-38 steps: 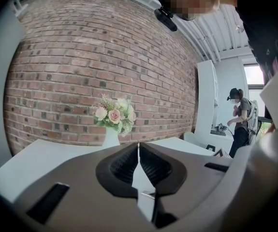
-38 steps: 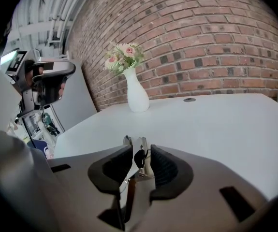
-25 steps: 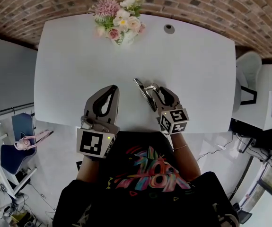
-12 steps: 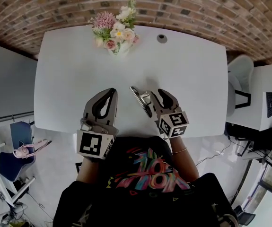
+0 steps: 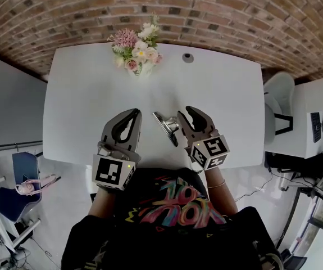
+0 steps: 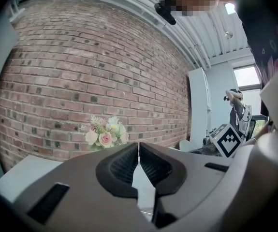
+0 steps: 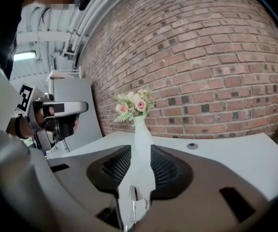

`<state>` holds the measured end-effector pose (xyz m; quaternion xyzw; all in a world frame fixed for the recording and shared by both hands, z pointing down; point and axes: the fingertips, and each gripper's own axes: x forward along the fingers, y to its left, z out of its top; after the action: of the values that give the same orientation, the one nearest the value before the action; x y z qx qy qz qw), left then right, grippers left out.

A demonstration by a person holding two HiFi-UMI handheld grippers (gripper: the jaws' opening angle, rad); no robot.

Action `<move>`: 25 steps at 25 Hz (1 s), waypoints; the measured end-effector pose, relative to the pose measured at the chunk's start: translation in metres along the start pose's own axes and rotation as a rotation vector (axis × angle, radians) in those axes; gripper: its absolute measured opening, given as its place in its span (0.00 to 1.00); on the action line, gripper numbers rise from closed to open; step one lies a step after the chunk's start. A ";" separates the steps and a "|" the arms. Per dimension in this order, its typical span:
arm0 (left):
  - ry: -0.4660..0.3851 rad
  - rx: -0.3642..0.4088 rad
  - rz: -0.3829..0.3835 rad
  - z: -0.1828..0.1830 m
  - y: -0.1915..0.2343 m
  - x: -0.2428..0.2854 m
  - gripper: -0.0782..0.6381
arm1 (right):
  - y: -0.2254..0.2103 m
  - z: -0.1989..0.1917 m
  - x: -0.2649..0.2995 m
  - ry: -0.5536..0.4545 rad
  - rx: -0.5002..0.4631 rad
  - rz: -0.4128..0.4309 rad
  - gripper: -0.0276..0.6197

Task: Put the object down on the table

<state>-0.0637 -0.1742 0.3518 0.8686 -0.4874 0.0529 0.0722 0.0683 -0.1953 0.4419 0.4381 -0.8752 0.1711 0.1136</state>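
Not done yet imo: right tongs [image 7: 141, 148] clamp the metal object [image 5: 165, 125] apparently over the bench [image 5: 228, 89], left tongs [image 6: 138, 147] pressed together, empty.

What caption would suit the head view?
Left gripper shut and empty, right gripper holding a metal object at a white table with flowers.

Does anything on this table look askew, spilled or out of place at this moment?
Only one thing: the metal object juts sideways from the right gripper, slanted towards the left gripper, with part of it low between the jaws. The flower vase stands upright on the table; nothing is spilled.
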 end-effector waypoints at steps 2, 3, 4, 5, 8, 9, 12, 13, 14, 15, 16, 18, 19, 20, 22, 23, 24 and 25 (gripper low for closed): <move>-0.005 0.009 -0.015 0.004 -0.002 0.001 0.15 | 0.005 0.017 -0.003 -0.022 -0.016 0.014 0.26; -0.010 0.006 -0.019 0.006 -0.002 0.001 0.15 | 0.007 0.025 -0.005 -0.034 -0.022 0.021 0.26; -0.016 0.003 -0.024 0.008 -0.003 0.001 0.15 | 0.009 0.032 -0.007 -0.046 -0.026 0.028 0.26; -0.023 0.002 -0.028 0.010 -0.003 0.001 0.15 | 0.011 0.039 -0.010 -0.058 -0.027 0.033 0.26; -0.043 0.003 -0.044 0.017 -0.002 0.000 0.15 | 0.017 0.057 -0.018 -0.092 -0.038 0.041 0.25; -0.048 0.002 -0.048 0.019 -0.001 -0.001 0.15 | 0.019 0.061 -0.021 -0.096 -0.043 0.046 0.24; -0.057 0.008 -0.044 0.021 0.004 -0.007 0.15 | 0.031 0.070 -0.031 -0.095 -0.051 0.076 0.20; -0.058 0.013 -0.044 0.021 0.005 -0.009 0.15 | 0.034 0.072 -0.034 -0.097 -0.053 0.084 0.17; -0.055 0.017 -0.047 0.021 0.006 -0.010 0.15 | 0.037 0.074 -0.037 -0.101 -0.054 0.091 0.14; -0.050 0.019 -0.052 0.020 0.005 -0.011 0.15 | 0.040 0.076 -0.041 -0.105 -0.053 0.099 0.13; -0.044 0.019 -0.057 0.019 0.005 -0.012 0.15 | 0.042 0.078 -0.044 -0.112 -0.050 0.103 0.11; -0.042 0.021 -0.068 0.019 0.003 -0.014 0.15 | 0.045 0.081 -0.049 -0.126 -0.040 0.103 0.08; -0.051 0.023 -0.071 0.021 0.003 -0.014 0.15 | 0.045 0.082 -0.051 -0.133 -0.033 0.102 0.07; -0.069 0.017 -0.071 0.024 0.003 -0.015 0.15 | 0.045 0.082 -0.052 -0.137 -0.024 0.103 0.07; -0.108 -0.007 -0.068 0.033 0.002 -0.015 0.15 | 0.045 0.081 -0.054 -0.140 -0.014 0.101 0.07; -0.113 -0.010 -0.072 0.033 0.002 -0.016 0.15 | 0.044 0.080 -0.055 -0.141 -0.014 0.096 0.07; -0.109 -0.007 -0.077 0.031 0.001 -0.017 0.15 | 0.042 0.078 -0.056 -0.140 -0.014 0.087 0.07; -0.103 -0.005 -0.081 0.029 0.001 -0.018 0.15 | 0.040 0.077 -0.057 -0.140 -0.012 0.076 0.07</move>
<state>-0.0735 -0.1651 0.3206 0.8889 -0.4552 0.0038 0.0513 0.0659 -0.1617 0.3435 0.4146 -0.8980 0.1390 0.0479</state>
